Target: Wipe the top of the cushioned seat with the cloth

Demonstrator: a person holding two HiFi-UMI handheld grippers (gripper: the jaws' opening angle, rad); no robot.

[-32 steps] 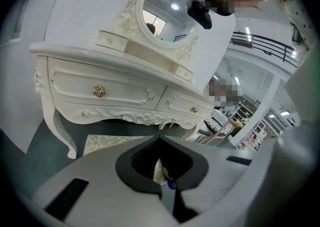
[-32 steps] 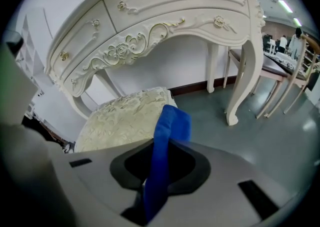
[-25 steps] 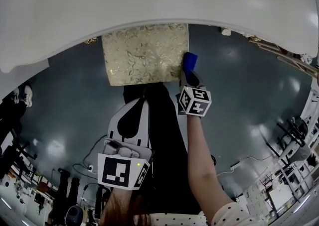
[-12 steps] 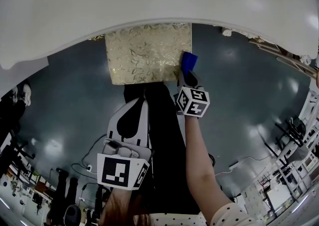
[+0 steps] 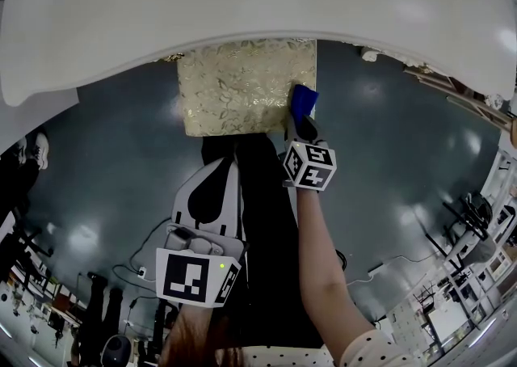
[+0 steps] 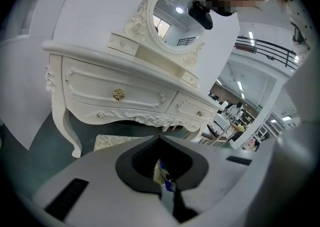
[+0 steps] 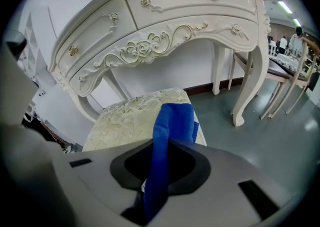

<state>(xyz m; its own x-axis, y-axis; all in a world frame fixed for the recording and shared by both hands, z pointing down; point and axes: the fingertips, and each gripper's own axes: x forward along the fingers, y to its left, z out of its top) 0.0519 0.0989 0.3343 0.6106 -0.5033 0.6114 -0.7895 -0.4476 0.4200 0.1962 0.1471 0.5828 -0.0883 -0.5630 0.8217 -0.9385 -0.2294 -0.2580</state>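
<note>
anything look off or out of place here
Nothing stands out. The blue cloth is pinched in the right claw at the right edge of the cushioned seat, which sits partly under the white dressing table. No spill or damage shows. The left claw is shut and empty, away from the seat.

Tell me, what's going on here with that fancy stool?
A person holds a tool in each hand. The right tool is clamped on a blue cloth, held at the right edge of the gold-patterned cushioned seat, which stands partly under a white dressing table. The left tool is shut and empty, hanging back over the floor. The wiping looks barely begun.
</note>
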